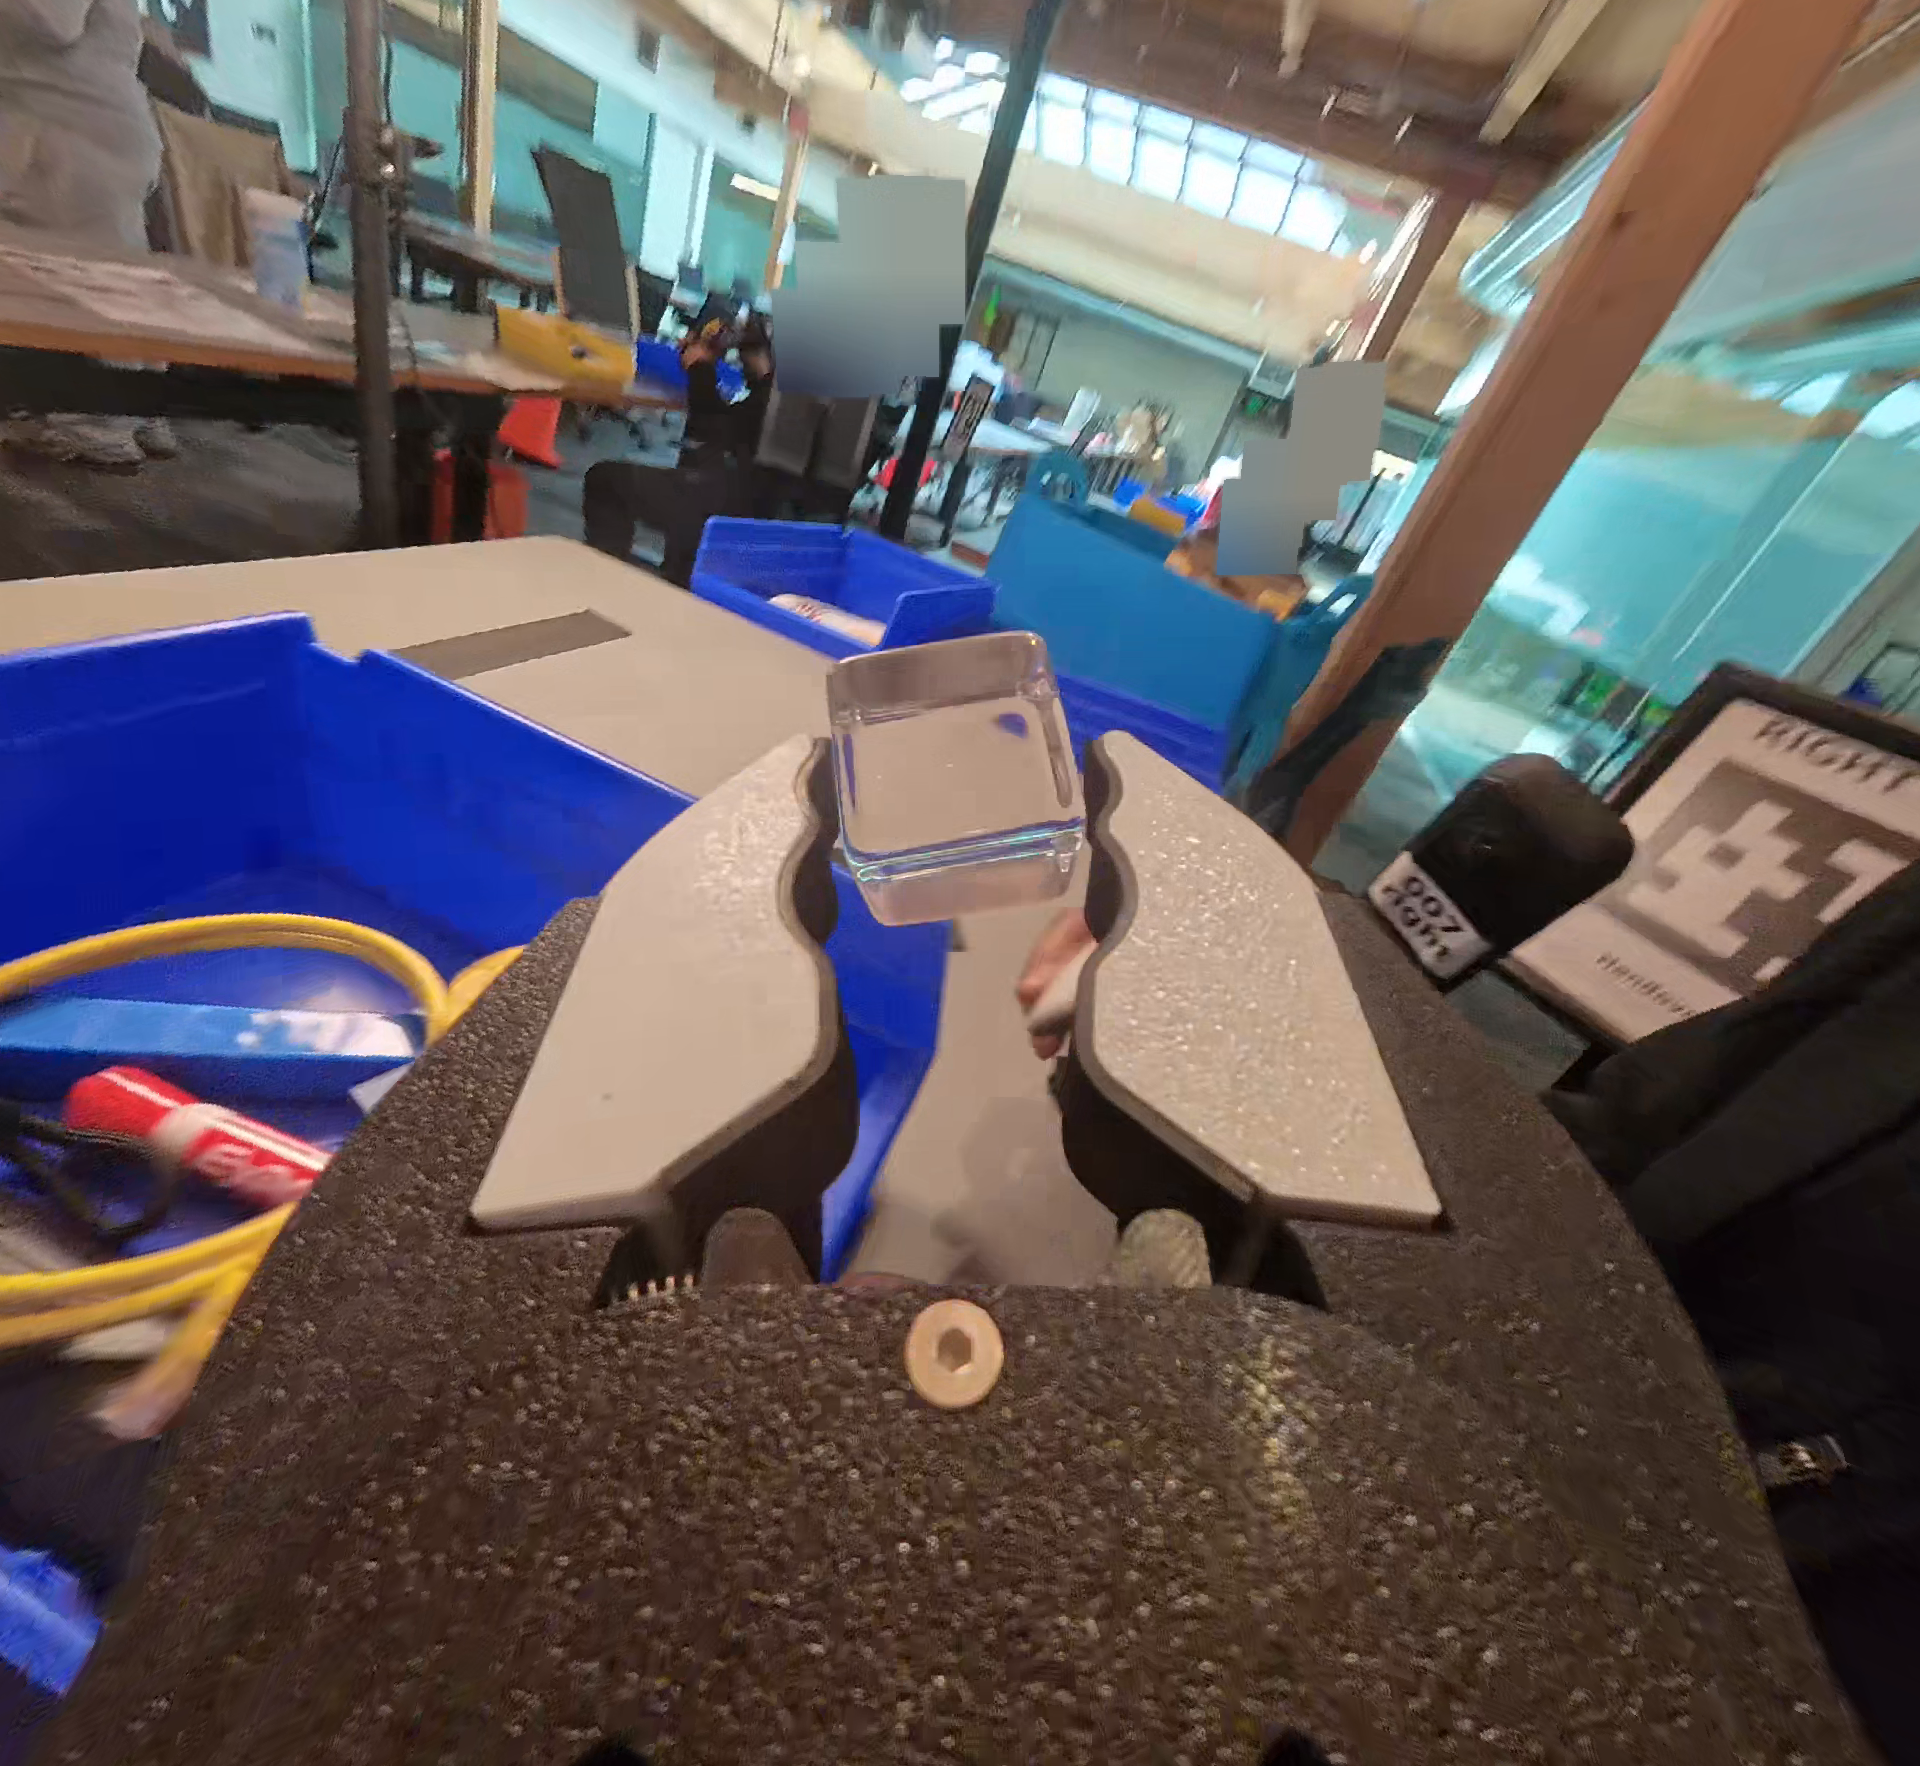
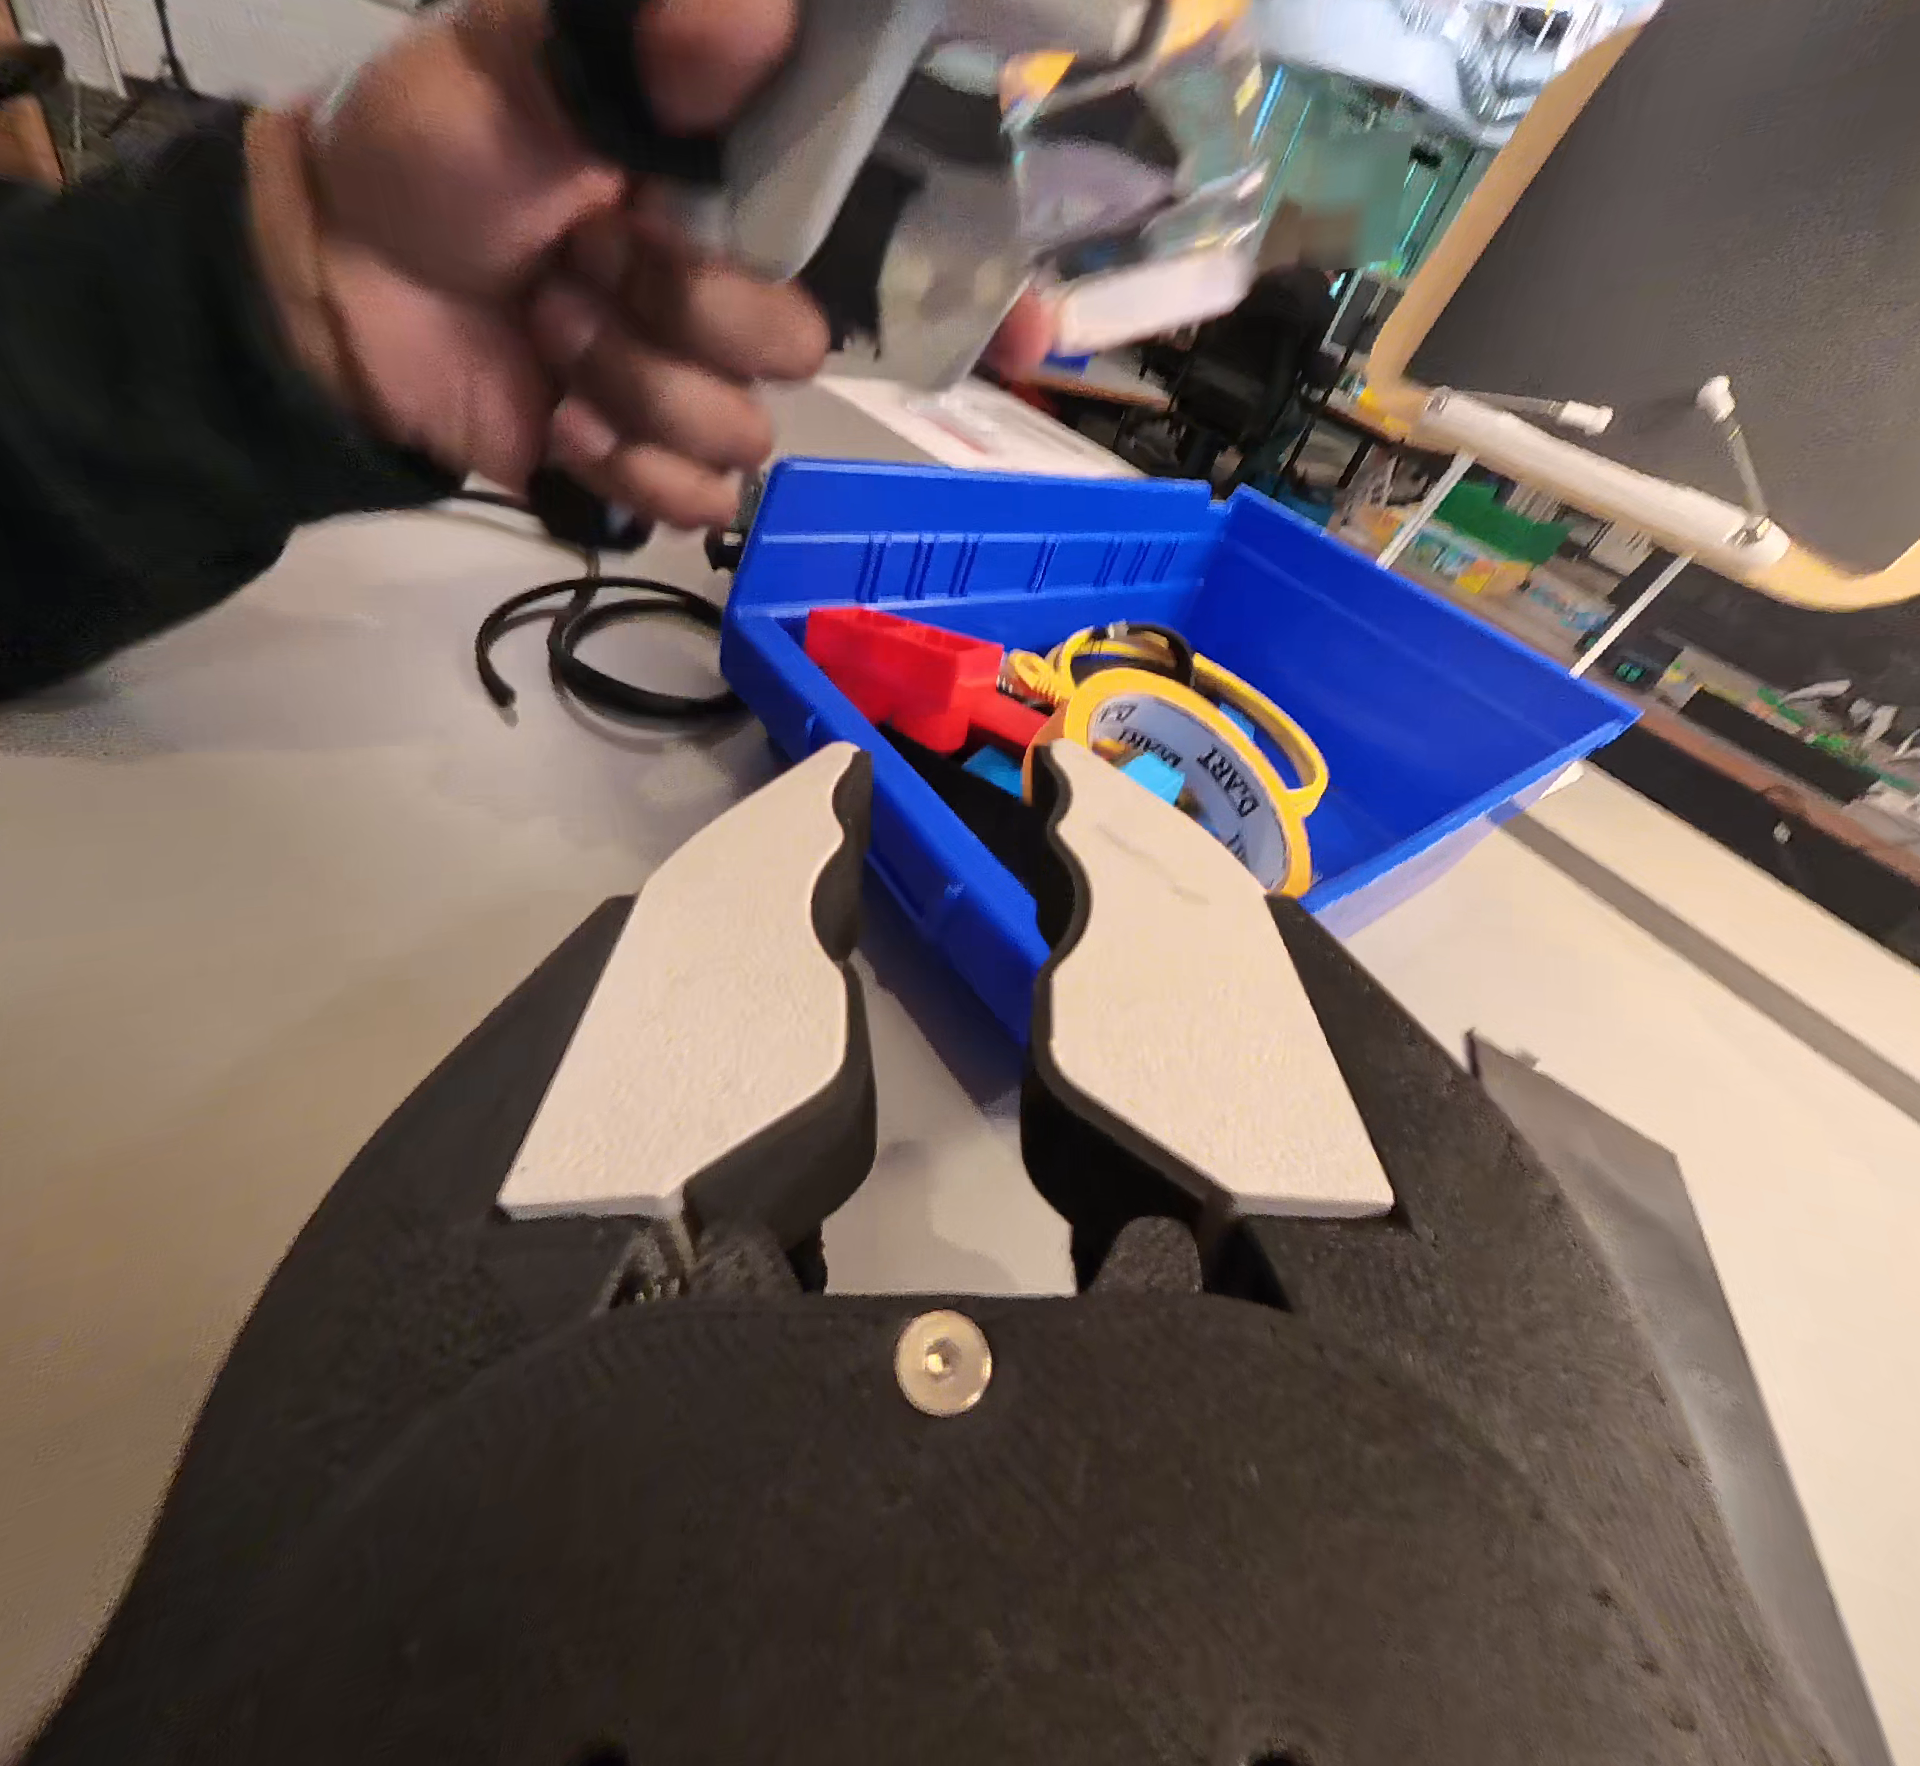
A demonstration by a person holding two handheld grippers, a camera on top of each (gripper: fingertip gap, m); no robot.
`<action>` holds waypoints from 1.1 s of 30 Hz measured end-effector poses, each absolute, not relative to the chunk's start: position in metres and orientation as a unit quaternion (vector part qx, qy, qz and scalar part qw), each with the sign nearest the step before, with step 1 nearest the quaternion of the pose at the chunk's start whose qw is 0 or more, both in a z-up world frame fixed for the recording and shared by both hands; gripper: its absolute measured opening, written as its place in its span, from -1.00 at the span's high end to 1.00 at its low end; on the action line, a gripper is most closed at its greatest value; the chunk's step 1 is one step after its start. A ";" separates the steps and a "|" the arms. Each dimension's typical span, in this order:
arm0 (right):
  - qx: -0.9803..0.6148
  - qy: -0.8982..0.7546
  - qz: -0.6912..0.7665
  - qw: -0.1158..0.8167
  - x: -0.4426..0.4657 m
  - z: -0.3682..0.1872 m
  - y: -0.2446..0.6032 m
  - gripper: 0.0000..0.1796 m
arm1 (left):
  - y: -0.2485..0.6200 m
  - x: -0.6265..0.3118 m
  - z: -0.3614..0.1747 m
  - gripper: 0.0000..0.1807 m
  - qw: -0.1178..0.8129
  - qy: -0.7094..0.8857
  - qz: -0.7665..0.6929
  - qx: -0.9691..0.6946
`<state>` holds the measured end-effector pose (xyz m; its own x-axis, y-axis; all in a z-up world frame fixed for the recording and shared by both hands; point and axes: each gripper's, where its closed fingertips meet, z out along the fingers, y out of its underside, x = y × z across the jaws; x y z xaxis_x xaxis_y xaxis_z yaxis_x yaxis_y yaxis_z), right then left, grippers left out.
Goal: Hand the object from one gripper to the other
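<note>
Left tongs [image 1: 956, 786] nearest, gripping clear cube [image 1: 951, 771] between the tips, cube tilted, raised above the grey surface [image 1: 644, 677]. Blue bin [image 1: 312, 781] just left of these tongs, holding yellow cable [image 1: 260, 937] and a red-white tube [image 1: 197, 1134]. More blue bins [image 1: 831, 573] farther back on the surface. Marker board [image 1: 1756, 854] at right edge.

Right tongs [image 2: 951, 797] empty, gap narrow to medium, pointing at a blue bin [image 2: 1403, 677] on the surface [image 2: 260, 885]. Bin holds a yellow tape roll [image 2: 1247, 781] and red block [image 2: 904, 667]. Black cable [image 2: 603, 646] coiled on the surface beside the bin. Hand [image 2: 499, 262] up above, holding the left tongs' handle, blurred; cube there shows as a blurred clear patch, well above the right tongs, apart from them.
</note>
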<state>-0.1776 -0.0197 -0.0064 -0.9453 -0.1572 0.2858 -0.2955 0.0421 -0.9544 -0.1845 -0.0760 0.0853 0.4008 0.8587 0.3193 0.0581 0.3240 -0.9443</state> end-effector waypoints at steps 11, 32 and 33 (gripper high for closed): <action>0.193 -0.640 0.729 0.148 -0.140 0.014 -0.022 0.39 | -0.038 -0.133 0.032 0.51 0.765 -0.423 0.281 -0.397; 0.151 -0.651 0.739 -0.088 -0.124 0.017 -0.014 0.52 | -0.013 -0.119 0.032 0.32 0.735 -0.370 0.338 -0.457; 0.142 -0.648 0.737 -0.129 -0.122 0.018 -0.012 0.52 | -0.012 -0.118 0.034 0.32 0.739 -0.364 0.336 -0.455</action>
